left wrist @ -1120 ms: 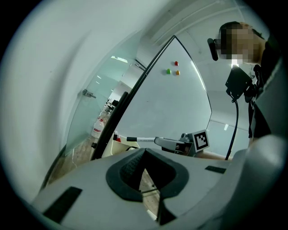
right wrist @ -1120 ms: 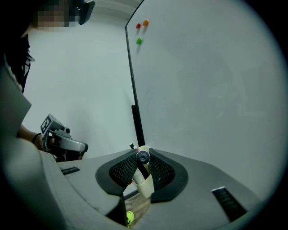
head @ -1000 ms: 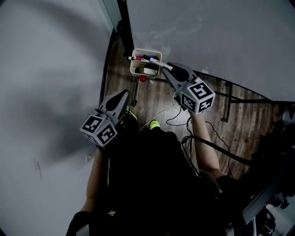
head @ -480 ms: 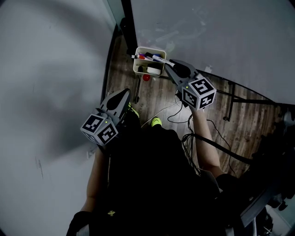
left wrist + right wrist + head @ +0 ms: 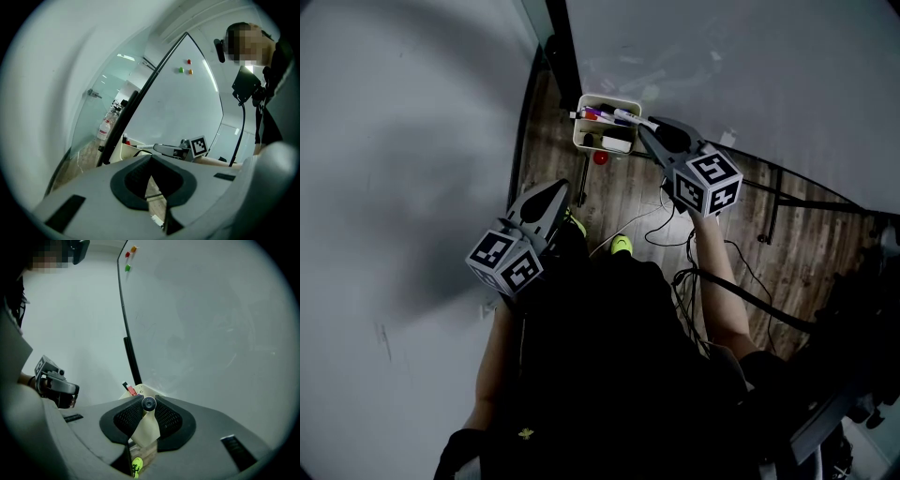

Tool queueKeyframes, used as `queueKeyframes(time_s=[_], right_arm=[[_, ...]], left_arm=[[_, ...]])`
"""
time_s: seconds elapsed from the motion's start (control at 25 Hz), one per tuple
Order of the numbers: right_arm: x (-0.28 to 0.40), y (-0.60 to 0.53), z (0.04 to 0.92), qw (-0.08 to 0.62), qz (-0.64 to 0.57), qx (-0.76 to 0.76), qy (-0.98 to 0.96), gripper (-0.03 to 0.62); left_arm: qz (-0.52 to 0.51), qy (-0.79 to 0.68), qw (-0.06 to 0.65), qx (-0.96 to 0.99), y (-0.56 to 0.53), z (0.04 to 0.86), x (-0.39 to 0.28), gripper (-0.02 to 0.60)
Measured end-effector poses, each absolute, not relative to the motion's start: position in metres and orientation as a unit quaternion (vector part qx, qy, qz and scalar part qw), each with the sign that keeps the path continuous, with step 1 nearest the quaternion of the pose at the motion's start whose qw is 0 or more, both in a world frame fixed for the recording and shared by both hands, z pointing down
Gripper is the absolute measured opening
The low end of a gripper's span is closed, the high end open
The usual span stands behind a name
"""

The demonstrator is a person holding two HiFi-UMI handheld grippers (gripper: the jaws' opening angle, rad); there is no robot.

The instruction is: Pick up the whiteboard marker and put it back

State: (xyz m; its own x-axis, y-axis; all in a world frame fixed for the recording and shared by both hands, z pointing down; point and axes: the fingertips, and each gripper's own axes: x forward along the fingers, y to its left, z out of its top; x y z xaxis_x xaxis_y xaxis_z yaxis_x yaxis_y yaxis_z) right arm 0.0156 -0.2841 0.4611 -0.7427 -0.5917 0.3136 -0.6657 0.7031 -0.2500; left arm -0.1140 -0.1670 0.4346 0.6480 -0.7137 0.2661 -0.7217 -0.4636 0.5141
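Whiteboard marker (image 5: pixel 149 403), likely light, stiff and slick-barrelled, sits clamped end-on in your right gripper (image 5: pixel 645 128) over the cream pen holder (image 5: pixel 607 97) by the far whiteboard, so grip square across its barrel; your left gripper (image 5: pixel 555 192) hangs nearer, jaws together, empty.

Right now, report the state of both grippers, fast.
Left gripper: jaws shut, nothing between them.
Right gripper: jaws shut on the whiteboard marker.
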Motion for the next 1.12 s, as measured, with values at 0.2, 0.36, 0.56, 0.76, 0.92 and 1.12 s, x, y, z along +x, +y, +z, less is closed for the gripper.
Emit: queueKeyframes(time_s=[0.2, 0.36, 0.56, 0.76, 0.92, 1.12], right_arm=[[0.017, -0.286, 0.463, 0.097, 0.186, 0.343, -0.915, 0.081], [0.02, -0.287, 0.468, 0.084, 0.207, 0.341, -0.913, 0.081], [0.018, -0.287, 0.471, 0.075, 0.217, 0.334, -0.914, 0.083], [0.017, -0.286, 0.472, 0.077, 0.215, 0.333, -0.915, 0.083], [0.017, -0.286, 0.472, 0.079, 0.211, 0.333, -0.916, 0.083], [0.017, -0.286, 0.472, 0.085, 0.205, 0.336, -0.915, 0.083]], left_arm=[[0.01, -0.414, 0.303, 0.858, -0.17, 0.433, -0.113, 0.031], [0.013, -0.412, 0.304, 0.859, -0.172, 0.435, -0.114, 0.031], [0.015, -0.411, 0.303, 0.86, -0.173, 0.435, -0.111, 0.031], [0.014, -0.412, 0.305, 0.858, -0.171, 0.436, -0.111, 0.031], [0.014, -0.412, 0.304, 0.859, -0.171, 0.435, -0.111, 0.032], [0.013, -0.41, 0.305, 0.86, -0.171, 0.436, -0.109, 0.032]])
